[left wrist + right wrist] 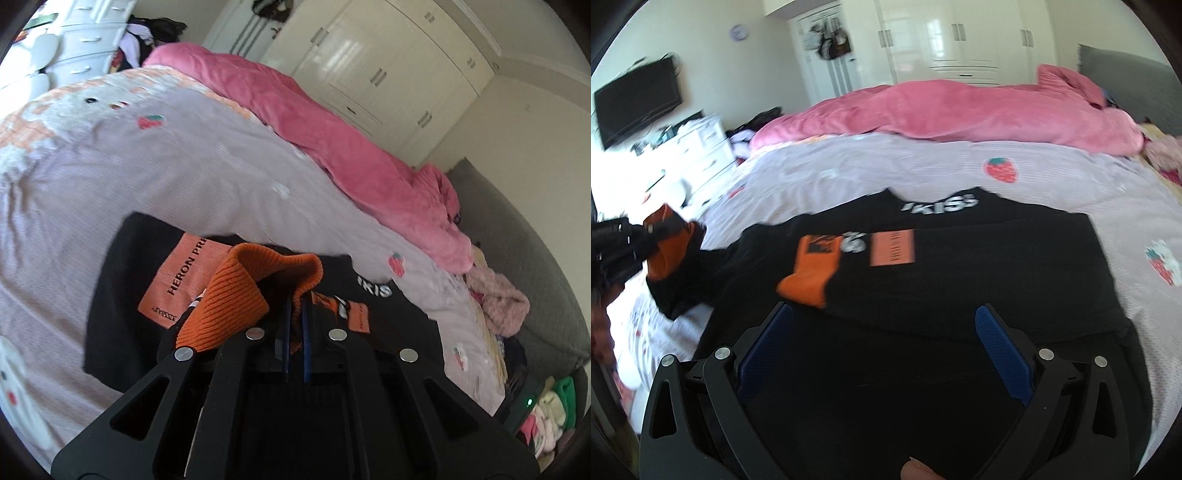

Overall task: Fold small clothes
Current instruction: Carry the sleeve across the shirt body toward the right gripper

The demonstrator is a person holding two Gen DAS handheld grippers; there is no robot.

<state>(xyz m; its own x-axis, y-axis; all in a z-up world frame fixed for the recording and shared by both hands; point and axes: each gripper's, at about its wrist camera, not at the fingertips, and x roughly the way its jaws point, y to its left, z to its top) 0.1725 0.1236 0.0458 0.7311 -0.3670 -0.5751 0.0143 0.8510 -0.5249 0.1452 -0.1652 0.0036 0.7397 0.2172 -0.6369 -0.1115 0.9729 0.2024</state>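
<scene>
The left tool (295, 328) is gripping the orange cuff (255, 280) of the black sweater (960, 280) lying near the bed's (886, 166) front edge, while the right tool (882, 343) is hanging released above it, so the thin pinch is risking slipping off and spoiling the fold.

Garment (960, 280) spread on the bed (849, 173) ahead of the right gripper (882, 328), its cuff (243, 291) clamped in the left gripper (295, 314) off to the left, quilt (942, 110) bunched beyond, wardrobe (960, 40) behind that
</scene>
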